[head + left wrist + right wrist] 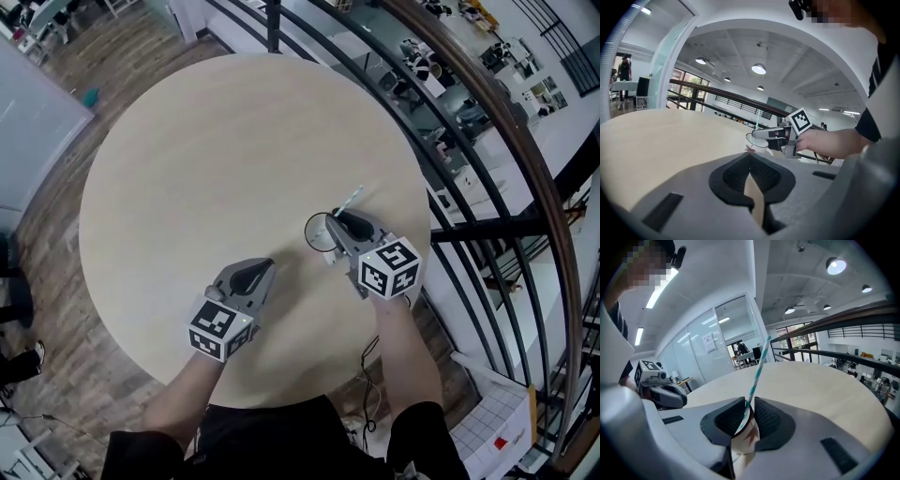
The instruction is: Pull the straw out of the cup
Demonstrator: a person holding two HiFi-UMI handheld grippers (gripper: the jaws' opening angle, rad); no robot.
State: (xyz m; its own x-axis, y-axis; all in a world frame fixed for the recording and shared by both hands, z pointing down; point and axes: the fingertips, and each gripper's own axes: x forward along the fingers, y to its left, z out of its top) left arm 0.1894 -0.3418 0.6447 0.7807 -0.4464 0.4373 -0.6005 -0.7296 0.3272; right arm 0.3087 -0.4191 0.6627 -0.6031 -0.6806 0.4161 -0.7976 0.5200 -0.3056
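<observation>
We see the right gripper point(749, 403) pinching the teal-and-white striped paper straw point(758, 364) just above the white paper cup point(746, 439). The left gripper point(750, 155) is closed and empty over the round light-wood table point(216, 159).

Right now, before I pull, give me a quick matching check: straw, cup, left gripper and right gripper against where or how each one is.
Things:
1. straw
2. cup
3. left gripper
4. right gripper

States:
A. jaws together, nothing between them
B. standing on the table, under the right gripper's jaws
C. jaws closed on the straw just above the cup's rim
D. striped teal and white, leaning up out of the cup

Pairs: 1-D, 2-B, 3-A, 4-C.
</observation>
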